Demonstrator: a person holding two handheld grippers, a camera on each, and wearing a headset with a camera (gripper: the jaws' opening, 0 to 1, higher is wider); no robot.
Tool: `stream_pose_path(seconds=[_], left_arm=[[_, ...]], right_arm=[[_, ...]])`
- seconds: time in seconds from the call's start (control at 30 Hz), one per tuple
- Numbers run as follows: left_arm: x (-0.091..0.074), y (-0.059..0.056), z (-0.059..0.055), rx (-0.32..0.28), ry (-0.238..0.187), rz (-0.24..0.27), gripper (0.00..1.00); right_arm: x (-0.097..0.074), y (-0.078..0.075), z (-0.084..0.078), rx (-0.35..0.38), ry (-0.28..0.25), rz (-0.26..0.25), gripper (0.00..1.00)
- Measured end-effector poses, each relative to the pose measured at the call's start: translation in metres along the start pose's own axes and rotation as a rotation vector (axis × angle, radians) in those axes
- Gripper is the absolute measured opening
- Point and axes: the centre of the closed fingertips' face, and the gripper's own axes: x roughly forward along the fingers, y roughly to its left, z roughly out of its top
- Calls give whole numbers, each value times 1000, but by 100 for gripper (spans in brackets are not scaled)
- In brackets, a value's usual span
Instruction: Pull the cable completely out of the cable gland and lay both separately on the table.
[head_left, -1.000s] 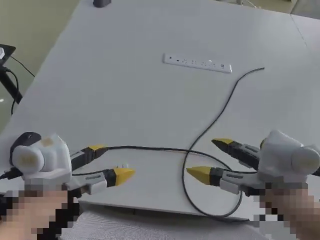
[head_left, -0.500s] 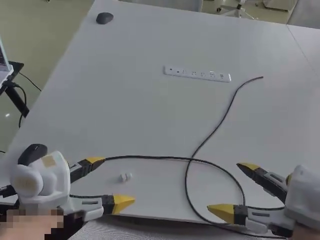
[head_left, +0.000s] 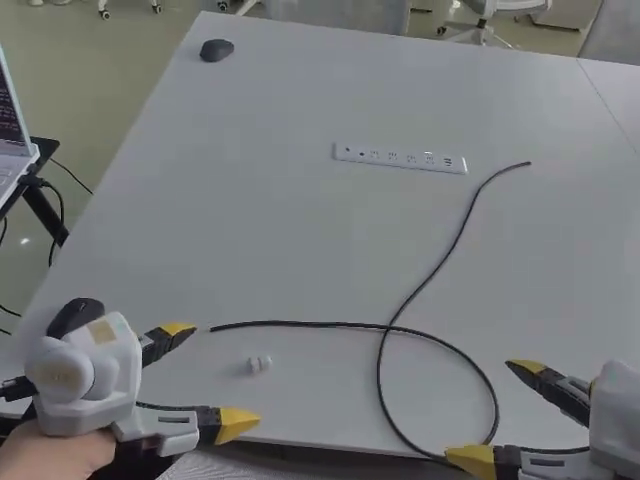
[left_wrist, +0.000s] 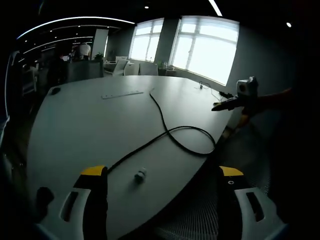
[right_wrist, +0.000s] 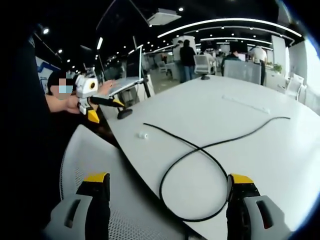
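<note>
Your left gripper and right gripper are both spread wide, empty. Cable gland sits just ahead between the left jaws, clear of the cable. Cable's loop lies ahead of the right jaws.

- A broad white surface stands on a pale green floor.
- Tall bright windows line the far wall in the left gripper view.
- Curved light strips and small spots cross a dark ceiling.
- Wheeled office chairs stand beyond the far edge.
- A grey mesh chair seat sits at the near edge.
- A laptop sits on a stand at the left.
- People stand among distant desks.
</note>
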Motion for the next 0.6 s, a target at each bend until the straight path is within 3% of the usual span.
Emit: stream_pose_path(seconds=[0.33, 0.6], left_arm=[[0, 6, -16, -27, 93, 21, 95], [1, 8, -21, -39, 122, 19, 95]], right_arm=[[4, -1, -10, -18, 70, 18, 99], [7, -6, -14, -12, 107, 16, 99]])
